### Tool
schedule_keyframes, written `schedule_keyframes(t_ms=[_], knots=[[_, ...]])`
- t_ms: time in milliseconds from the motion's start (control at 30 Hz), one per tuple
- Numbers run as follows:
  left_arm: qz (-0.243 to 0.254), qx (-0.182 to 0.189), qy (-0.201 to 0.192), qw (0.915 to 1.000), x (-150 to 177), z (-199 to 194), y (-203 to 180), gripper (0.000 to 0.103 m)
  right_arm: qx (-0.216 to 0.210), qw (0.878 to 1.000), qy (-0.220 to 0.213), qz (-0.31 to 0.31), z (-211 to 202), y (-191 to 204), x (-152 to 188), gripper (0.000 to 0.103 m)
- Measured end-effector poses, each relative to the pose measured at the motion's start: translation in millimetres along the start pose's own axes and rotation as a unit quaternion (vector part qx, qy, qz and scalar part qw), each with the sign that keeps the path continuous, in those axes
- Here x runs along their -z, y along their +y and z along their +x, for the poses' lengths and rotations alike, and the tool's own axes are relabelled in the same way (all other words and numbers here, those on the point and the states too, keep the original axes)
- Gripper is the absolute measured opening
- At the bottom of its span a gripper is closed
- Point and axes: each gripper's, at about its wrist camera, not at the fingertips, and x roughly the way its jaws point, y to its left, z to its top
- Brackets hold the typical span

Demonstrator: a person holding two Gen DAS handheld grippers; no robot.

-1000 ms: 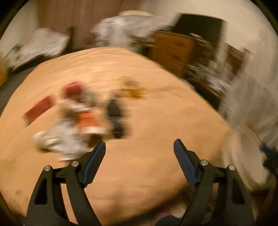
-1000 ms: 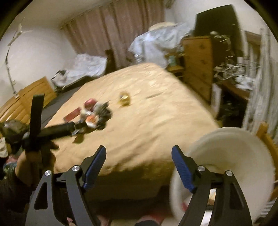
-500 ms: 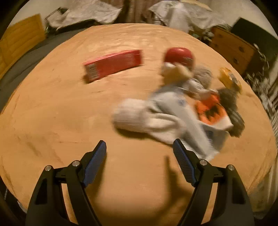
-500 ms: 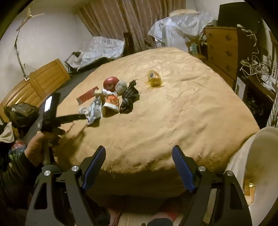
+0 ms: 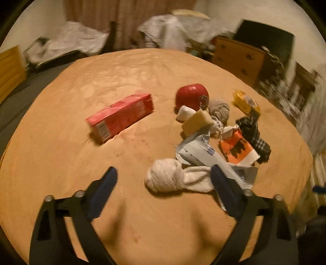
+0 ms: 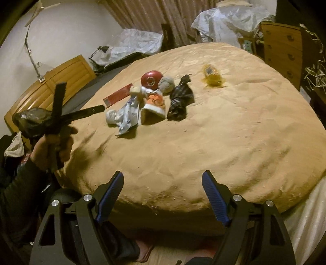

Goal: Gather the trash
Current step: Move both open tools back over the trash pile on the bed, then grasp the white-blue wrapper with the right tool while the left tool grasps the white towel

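Observation:
A pile of litter lies on the tan bed [image 5: 61, 155]: a red carton [image 5: 120, 116], a red round object [image 5: 192, 95], a white rolled sock [image 5: 175, 178], a pale blue wrapper [image 5: 201, 152], an orange-and-white carton [image 5: 237, 149], a dark plaid cloth [image 5: 254, 136] and a yellow wrapper [image 5: 245, 102]. My left gripper [image 5: 163, 189] is open and empty, just short of the white sock. It also shows in the right wrist view [image 6: 95, 111]. My right gripper [image 6: 163, 195] is open and empty over the bed's near edge, far from the pile [image 6: 150, 102].
A wooden dresser [image 6: 283, 46] stands right of the bed. A wooden headboard [image 6: 55, 81] and covered furniture [image 6: 230, 18] lie beyond. A white bin's edge [image 6: 305, 216] shows at lower right. A dark bag [image 6: 30, 121] sits by the left hand.
My left gripper has pulled back and swung its view a little; the sock now lies between its fingertips' line. My right gripper has moved closer over the bed's edge, away from the white bin.

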Motion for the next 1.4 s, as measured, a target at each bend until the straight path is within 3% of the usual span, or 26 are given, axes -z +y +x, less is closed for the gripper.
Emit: schedule_keyframes(t_ms=[67,200,233,300,433,567,767,900,1033,1233,1367,1400], knots=[[0.047,0.011,0.019,0.9987,-2.9,10.8,-5.8,0.091,-0.010,1.000,0.003,-0.009,8.3,8.7,-6.8,0.080],[0.149,0.026,0.061,0.9866,3.4,35.4,-22.0,0.087,-0.039,0.999,0.008,-0.021,30.5,28.3,-25.6,0.080],[0.160,0.036,0.073,0.9838,5.9,40.2,-23.2,0.073,-0.042,0.999,0.010,-0.021,35.0,32.2,-29.1,0.080],[0.172,0.051,0.103,0.9784,12.0,50.4,-23.9,0.056,-0.054,0.998,0.017,-0.023,49.8,41.7,-38.4,0.079],[0.165,0.070,0.103,0.9784,20.3,42.8,-19.4,0.037,-0.061,0.997,0.023,-0.031,71.3,53.1,-56.1,0.074],[0.158,0.060,0.103,0.9803,31.7,27.6,-12.5,0.035,-0.064,0.997,0.028,-0.036,97.6,64.4,-80.4,0.071],[0.127,0.003,0.100,0.9868,44.5,-2.2,26.6,0.041,-0.059,0.994,0.043,-0.079,139.5,94.3,-110.8,0.071],[0.158,-0.003,0.077,0.9845,48.3,-13.1,34.9,0.070,-0.044,0.991,0.063,-0.110,172.7,113.9,-131.6,0.071],[0.186,0.030,0.072,0.9795,39.3,-13.0,39.6,0.078,-0.014,0.985,0.106,-0.134,213.8,126.5,-152.5,0.071],[0.229,0.054,0.106,0.9661,36.2,13.6,27.7,0.076,0.010,0.976,0.160,-0.146,262.4,130.8,-166.8,0.071],[0.239,0.058,0.119,0.9620,39.0,24.6,24.8,0.063,0.023,0.974,0.169,-0.152,276.8,132.6,-170.6,0.064],[0.239,0.064,0.122,0.9613,39.7,23.9,23.7,0.055,0.029,0.972,0.170,-0.158,279.9,134.8,-170.4,0.064]])
